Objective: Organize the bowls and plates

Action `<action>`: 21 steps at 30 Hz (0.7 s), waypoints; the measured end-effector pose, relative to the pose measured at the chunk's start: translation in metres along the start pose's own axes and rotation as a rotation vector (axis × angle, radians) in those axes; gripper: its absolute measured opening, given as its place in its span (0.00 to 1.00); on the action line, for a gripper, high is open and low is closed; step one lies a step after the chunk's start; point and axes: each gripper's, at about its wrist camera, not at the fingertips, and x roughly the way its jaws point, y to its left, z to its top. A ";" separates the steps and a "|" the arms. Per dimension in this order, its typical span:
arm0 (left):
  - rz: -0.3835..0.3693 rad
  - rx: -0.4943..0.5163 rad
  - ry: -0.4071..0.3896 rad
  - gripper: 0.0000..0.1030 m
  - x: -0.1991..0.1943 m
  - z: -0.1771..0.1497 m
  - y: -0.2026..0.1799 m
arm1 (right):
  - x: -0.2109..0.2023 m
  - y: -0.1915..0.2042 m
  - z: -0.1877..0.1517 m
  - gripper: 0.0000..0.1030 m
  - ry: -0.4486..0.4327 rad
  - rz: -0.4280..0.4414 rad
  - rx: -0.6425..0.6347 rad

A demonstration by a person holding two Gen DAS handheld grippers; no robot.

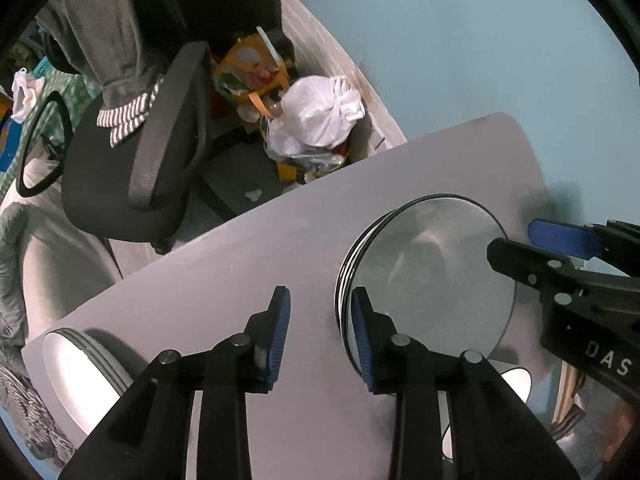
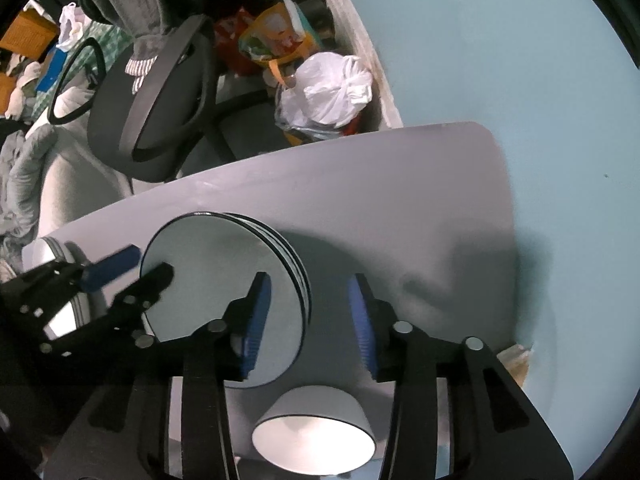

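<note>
Grey plates (image 2: 224,292) lie stacked flat, faces up (both hand-held grippers (image 1: 320,336) (image 2: 308,320) spread wide, holding nothing).

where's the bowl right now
The bowl sits low in the right wrist view, on the table's near edge, just below the stack of plates.
</note>
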 end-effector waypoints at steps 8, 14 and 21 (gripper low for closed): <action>0.012 -0.002 -0.079 0.52 -0.033 -0.014 0.002 | -0.028 0.003 -0.013 0.52 -0.093 -0.037 -0.010; 0.005 -0.006 -0.132 0.58 -0.060 -0.027 0.001 | -0.051 0.009 -0.026 0.55 -0.155 -0.039 -0.010; 0.029 -0.009 -0.231 0.65 -0.098 -0.046 0.003 | -0.082 0.014 -0.043 0.62 -0.237 -0.039 -0.001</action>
